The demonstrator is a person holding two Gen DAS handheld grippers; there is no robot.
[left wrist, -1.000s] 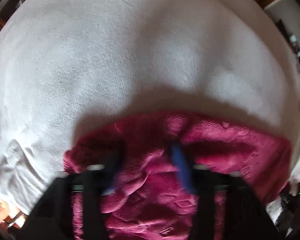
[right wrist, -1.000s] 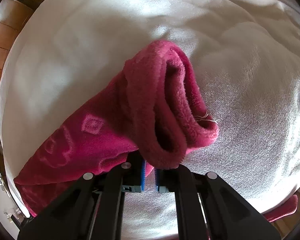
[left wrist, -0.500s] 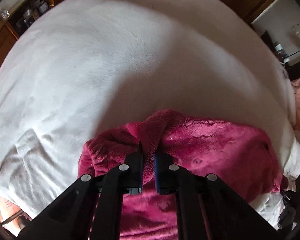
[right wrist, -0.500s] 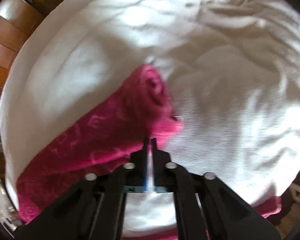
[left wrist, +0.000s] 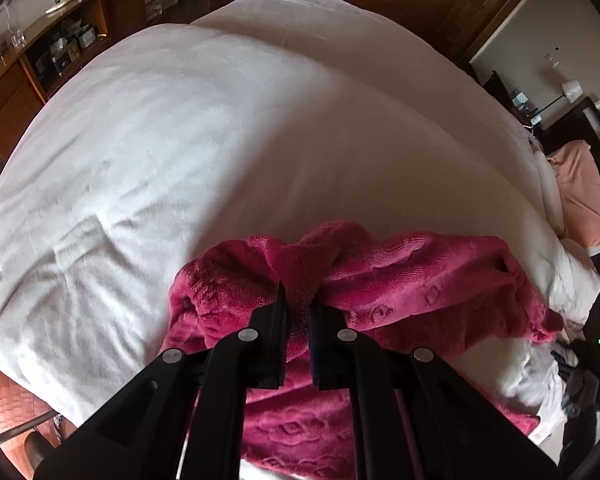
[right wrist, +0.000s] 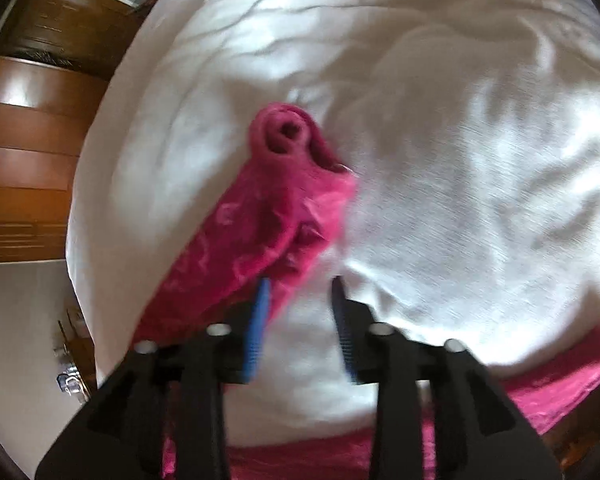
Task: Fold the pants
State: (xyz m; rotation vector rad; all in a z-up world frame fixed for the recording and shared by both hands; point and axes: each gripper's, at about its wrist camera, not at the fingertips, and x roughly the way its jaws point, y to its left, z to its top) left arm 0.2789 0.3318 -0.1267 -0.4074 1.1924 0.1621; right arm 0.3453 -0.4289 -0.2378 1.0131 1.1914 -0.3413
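Note:
Magenta fleece pants (left wrist: 400, 280) lie bunched on a white bed (left wrist: 220, 140). My left gripper (left wrist: 299, 298) is shut on a ridge of the pants fabric, lifted a little off the cover. In the right wrist view a pants leg (right wrist: 268, 208) runs from the lower left up to its open cuff (right wrist: 286, 134) at the middle. My right gripper (right wrist: 302, 286) is open and holds nothing, with its left finger just beside the edge of the leg. More magenta fabric (right wrist: 560, 384) shows along the bottom right.
The white bed cover (right wrist: 460, 160) is wrinkled. A wooden shelf unit (left wrist: 60, 52) stands beyond the bed's far left. A pink cloth (left wrist: 580, 196) lies at the right edge. A wooden wall or wardrobe (right wrist: 28, 140) is to the left.
The left gripper shut on the pants and rose away from the bed. The right gripper let go of the leg, opened, and drew back; the leg dropped onto the cover.

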